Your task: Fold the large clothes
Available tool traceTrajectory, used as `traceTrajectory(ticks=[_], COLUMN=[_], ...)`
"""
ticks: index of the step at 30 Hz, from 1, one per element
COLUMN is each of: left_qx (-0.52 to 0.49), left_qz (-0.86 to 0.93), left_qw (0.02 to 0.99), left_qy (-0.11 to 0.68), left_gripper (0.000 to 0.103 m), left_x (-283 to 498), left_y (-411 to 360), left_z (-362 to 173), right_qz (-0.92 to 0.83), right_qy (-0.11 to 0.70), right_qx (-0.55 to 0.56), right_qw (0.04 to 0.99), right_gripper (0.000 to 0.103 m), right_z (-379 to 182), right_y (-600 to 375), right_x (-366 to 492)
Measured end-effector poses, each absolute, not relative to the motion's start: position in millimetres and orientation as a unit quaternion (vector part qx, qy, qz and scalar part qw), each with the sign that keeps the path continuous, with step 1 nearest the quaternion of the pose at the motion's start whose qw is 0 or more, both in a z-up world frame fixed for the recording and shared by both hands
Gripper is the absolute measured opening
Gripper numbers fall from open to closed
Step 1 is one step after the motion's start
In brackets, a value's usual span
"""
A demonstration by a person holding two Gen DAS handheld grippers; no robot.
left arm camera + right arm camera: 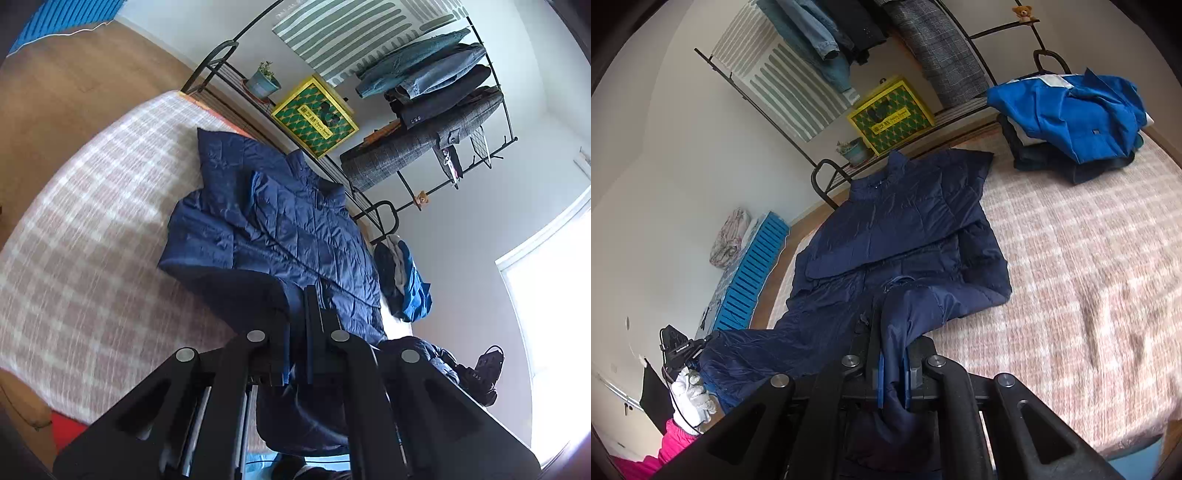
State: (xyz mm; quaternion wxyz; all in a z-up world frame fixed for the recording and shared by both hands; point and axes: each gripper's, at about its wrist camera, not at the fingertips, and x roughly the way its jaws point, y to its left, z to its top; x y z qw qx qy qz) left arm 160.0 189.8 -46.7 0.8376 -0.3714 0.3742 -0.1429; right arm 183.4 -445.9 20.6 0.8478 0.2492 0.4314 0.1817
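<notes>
A navy quilted jacket [280, 229] lies spread on the pink checked bed cover [92, 240], with a sleeve folded across its chest. It also shows in the right wrist view [905, 221]. My left gripper [297, 332] is shut on the jacket's bottom hem and lifts it off the bed. My right gripper [892, 354] is shut on another part of the jacket's hem, and the cloth hangs between its fingers. The other gripper [679, 350] and a gloved hand [690, 398] show at the lower left of the right wrist view.
A pile of folded clothes topped by a blue jacket [1078, 114] lies at the bed's far corner. A black clothes rack [436, 96] with hanging coats, a yellow-green box [314, 118] and a potted plant [262, 81] stand behind the bed. A blue crate [750, 273] sits on the floor.
</notes>
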Motion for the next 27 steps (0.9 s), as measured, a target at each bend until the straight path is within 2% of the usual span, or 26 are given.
traceTrajectory(ticks=[9, 17, 23, 25, 26, 27], left_qx=[-0.367, -0.334, -0.323, -0.314, -0.309, -0.307], left_qz=[-0.108, -0.054, -0.031, -0.035, -0.036, -0.040], left_qw=[0.840, 0.844, 0.839, 0.842, 0.842, 0.840], left_qy=[0.384, 0.416, 0.436, 0.438, 0.441, 0.445], left_gripper=[0.003, 0.003, 0.003, 0.003, 0.007, 0.013], left_x=[294, 394, 431, 436, 438, 440], left_y=[189, 183, 184, 183, 183, 183], left_z=[-65, -119, -158, -158, -157, -156], right_qz=[0.153, 0.098, 0.087, 0.099, 0.104, 0.108], right_qy=[0.442, 0.487, 0.515, 0.512, 0.510, 0.511], right_qx=[0.217, 0.216, 0.226, 0.221, 0.218, 0.216], right_qw=[0.857, 0.841, 0.822, 0.824, 0.825, 0.825], right_gripper=[0.004, 0.005, 0.006, 0.012, 0.014, 0.021], right_z=[17, -53, -96, -95, -94, -92], right_y=[-422, -427, -436, -438, -438, -440], right_x=[315, 417, 446, 447, 447, 447])
